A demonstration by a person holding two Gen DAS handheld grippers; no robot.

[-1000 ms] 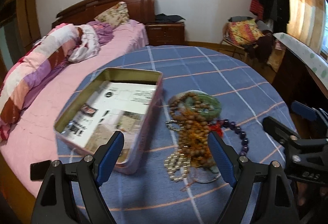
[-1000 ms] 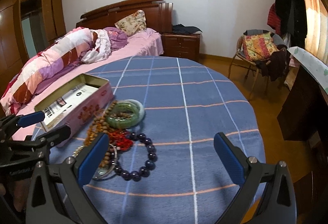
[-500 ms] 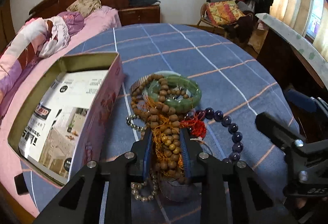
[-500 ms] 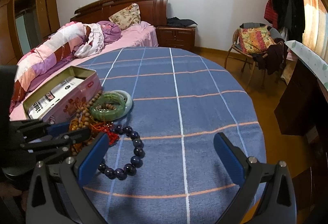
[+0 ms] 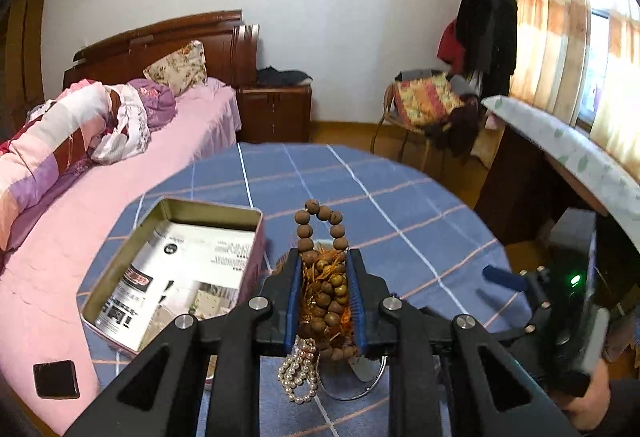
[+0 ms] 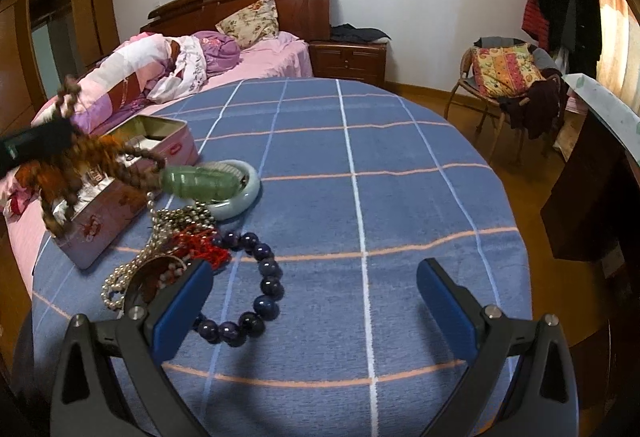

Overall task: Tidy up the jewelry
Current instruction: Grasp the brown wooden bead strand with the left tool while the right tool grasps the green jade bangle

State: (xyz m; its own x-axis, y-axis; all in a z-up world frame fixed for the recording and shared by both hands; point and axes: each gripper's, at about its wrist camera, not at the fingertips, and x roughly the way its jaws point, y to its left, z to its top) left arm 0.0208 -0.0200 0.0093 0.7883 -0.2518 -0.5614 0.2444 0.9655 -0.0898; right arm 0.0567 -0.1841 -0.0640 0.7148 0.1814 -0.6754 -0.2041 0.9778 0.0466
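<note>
1. Our left claw (image 5: pixel 323 291) is clenched on the wooden beads (image 5: pixel 325 279); its jaws have just been closing and the strand is bunched between the blue pads (image 5: pixel 295 293), pressed on both sides. We take the thick middle of the tangle because that is where the pads get the most to bite.
2. A loop of the beads stands above the claw tips and the rest hangs below, so the strand is off the cloth. In the right view the green bangle (image 6: pixel 198 183) looks dragged up with it, tilted over the pale bangle (image 6: pixel 236 199); whether it is snagged or only leaning we cannot tell.
3. The tin (image 5: pixel 176 269) sits just left of the left claw, lid off and open side up, with printed paper lining the floor. We judge it the place for the beads, hence the short lift beside it.
4. Pearls (image 5: pixel 298 373) and a metal ring (image 5: pixel 356 381) lie below the left claw, on the table (image 5: pixel 400 213).
5. Our right claw (image 6: pixel 316 311) is released, jaws wide with nothing between them, hovering over the cloth. The dark bead bracelet (image 6: pixel 256 285) lies just by its left finger, so we judge it waits for that piece.
6. The risk is the tangle: other pieces may ride along into the tin.
</note>
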